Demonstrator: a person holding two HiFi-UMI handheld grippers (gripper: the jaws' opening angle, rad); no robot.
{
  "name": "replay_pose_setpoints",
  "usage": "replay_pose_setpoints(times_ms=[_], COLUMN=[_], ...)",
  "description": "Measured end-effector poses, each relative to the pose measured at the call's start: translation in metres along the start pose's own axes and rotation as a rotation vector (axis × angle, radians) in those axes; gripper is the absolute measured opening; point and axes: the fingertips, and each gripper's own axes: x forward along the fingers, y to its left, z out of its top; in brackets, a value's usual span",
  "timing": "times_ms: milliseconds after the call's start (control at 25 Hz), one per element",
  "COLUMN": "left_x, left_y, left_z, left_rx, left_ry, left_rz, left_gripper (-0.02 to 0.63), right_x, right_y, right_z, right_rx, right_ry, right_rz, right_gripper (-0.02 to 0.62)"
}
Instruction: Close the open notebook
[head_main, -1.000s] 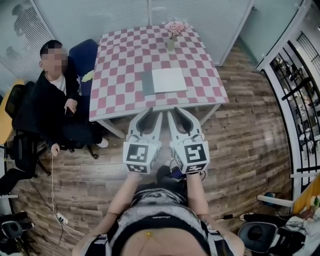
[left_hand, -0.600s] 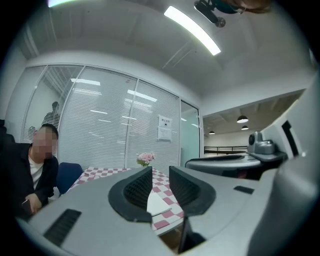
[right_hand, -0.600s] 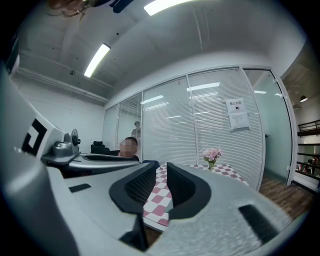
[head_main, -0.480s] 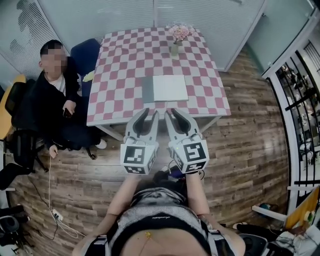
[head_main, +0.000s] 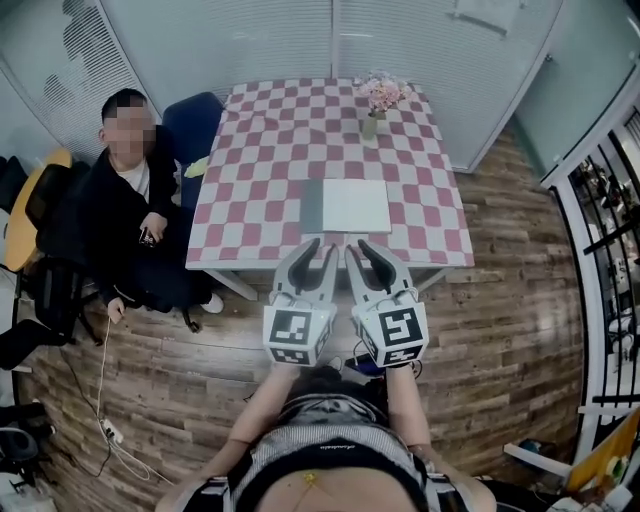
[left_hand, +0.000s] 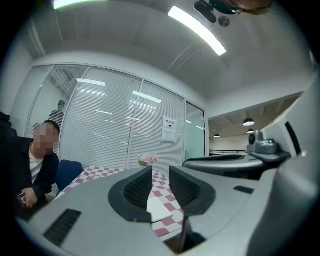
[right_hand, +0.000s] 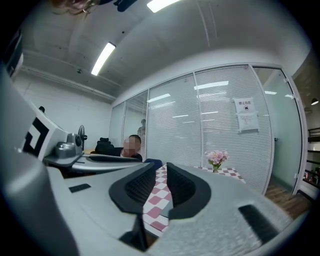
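1. Notebook (head_main: 345, 206) lies flat on the surface (head_main: 250, 160), near its front edge. It has a grey leaf on the left and a white page on the right, so it reads as open and not yet closed.
2. Left gripper (head_main: 317, 250) and right gripper (head_main: 362, 250) sit side by side just short of that edge, pointing level at the notebook. Neither touches it.
3. Both grippers have their jaws slightly apart, a narrow gap with nothing held.
4. My guess is they are paired low so one can pin the page while the other flips the leaf.
5. Flower vase (head_main: 372, 120) is well behind the notebook, out of the way.
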Motion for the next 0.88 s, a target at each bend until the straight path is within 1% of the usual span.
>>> replay_pose_setpoints(times_ms=[200, 400, 720, 880], left_x=[0.014, 0.035, 0.09, 0.115], left_y=[0.01, 0.018, 0.033, 0.046], left_z=[-0.005, -0.012, -0.014, -0.016], left_rx=[-0.006, -0.01, -0.028, -0.034], left_ry=[0.001, 0.024, 0.042, 0.054], left_rz=[-0.004, -0.031, -0.102, -0.123], left_gripper=[0.08, 0.08, 0.08, 0.08], right_x=[0.015, 0.034, 0.076, 0.101], right_y=[-0.007, -0.016, -0.047, -0.06], right_z=[0.002, -0.004, -0.005, -0.009], right_rx=[0.007, 0.022, 0.027, 0.031], right_ry=[-0.013, -0.003, 0.015, 0.03], right_rz=[0.0, -0.021, -0.069, -0.087], right_gripper=[0.075, 0.075, 0.074, 0.072])
